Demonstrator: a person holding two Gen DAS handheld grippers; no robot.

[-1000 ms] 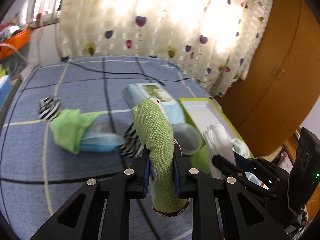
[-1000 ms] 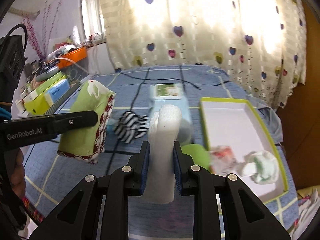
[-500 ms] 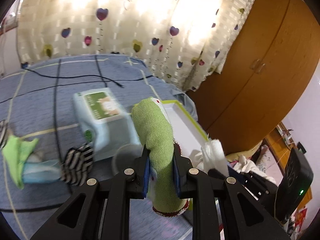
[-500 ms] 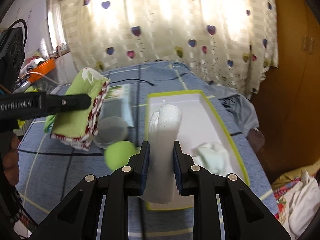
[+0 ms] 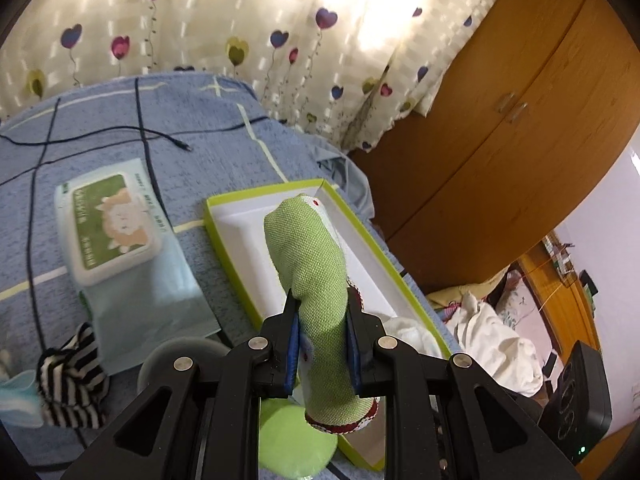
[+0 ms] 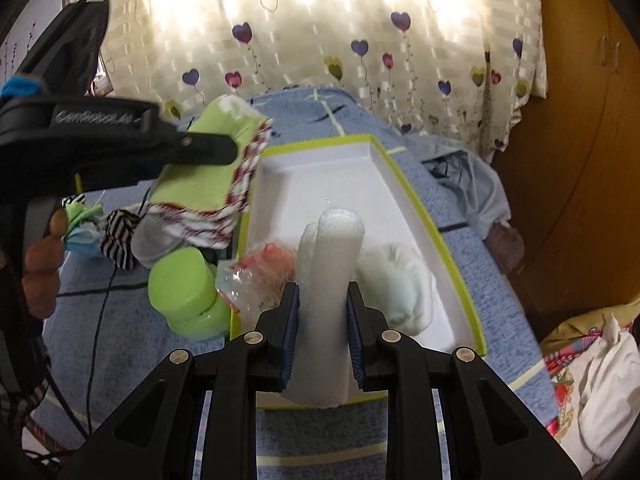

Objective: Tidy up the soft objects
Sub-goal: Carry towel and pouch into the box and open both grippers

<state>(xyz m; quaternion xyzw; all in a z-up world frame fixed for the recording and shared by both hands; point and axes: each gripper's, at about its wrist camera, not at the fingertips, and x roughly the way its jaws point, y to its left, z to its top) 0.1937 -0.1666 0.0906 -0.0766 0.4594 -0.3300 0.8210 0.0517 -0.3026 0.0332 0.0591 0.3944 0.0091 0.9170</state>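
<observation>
over the last second both hands have swung from the scattered things on the bed toward the tray (image 6: pixel 420 216), which now sits right under them. the left gripper (image 5: pixel 322 344) pinches a green cloth (image 5: pixel 308 264) above the tray's near edge, and the right gripper (image 6: pixel 322 336) pinches a white roll (image 6: pixel 332 264) over its floor, so both look about ready to be let go
</observation>
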